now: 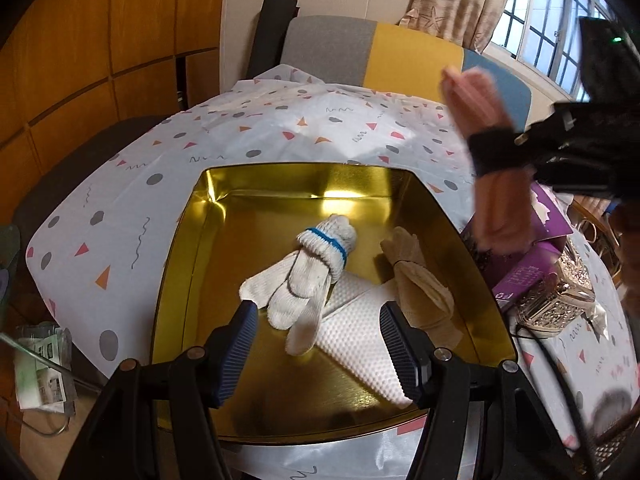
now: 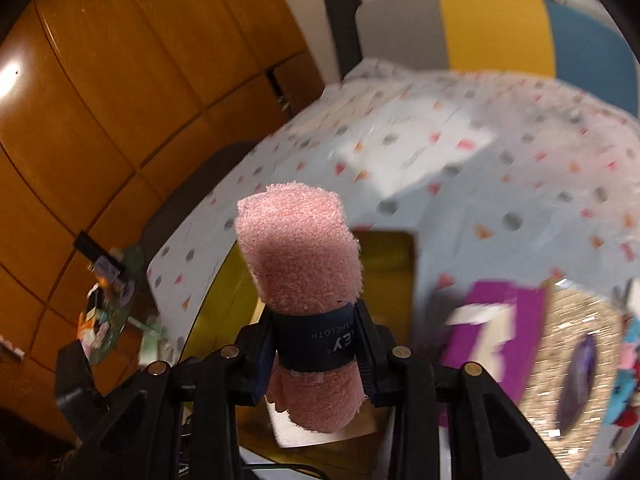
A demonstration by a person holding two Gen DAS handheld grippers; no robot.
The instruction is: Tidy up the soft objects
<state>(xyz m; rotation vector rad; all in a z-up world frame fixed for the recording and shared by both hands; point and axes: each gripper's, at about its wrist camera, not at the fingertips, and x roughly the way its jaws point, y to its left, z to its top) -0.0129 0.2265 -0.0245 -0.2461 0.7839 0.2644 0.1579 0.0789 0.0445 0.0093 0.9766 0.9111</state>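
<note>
The left hand-held gripper (image 1: pixel 318 322) hangs open over a gold tin (image 1: pixel 182 240), its two blue ribbed fingers (image 1: pixel 240 334) spread wide with nothing between them. Directly between and just beyond those fingers lies a white dimpled cloth (image 1: pixel 368 344) on the tin's floor. On top of its far end rests a pair of white knit gloves (image 1: pixel 308 280) bundled by a blue-striped cuff, fingers pointing back toward the gripper. Just to the right of the right finger, against the tin's right wall, lies a beige glove (image 1: pixel 416 280), touching the white cloth. The tin sits on a tabletop (image 1: pixel 132 184) covered by a pale cloth with coloured triangles and grey dots. Right of the tin are a purple box (image 1: pixel 528 268) and a shiny silver box (image 1: pixel 556 300).

The right hand-held gripper (image 2: pixel 316 344) is clamped on a rolled pink towel (image 2: pixel 298 248), its fingers pressing on the dark blue paper band (image 2: pixel 316 340) around the roll. The roll stands upright between the fingers, raised above the tin's near edge. This view is blurred. Beyond the towel the tin (image 2: pixel 392 256) and the patterned tabletop show, with the purple box (image 2: pixel 500 320) to the right.
</note>
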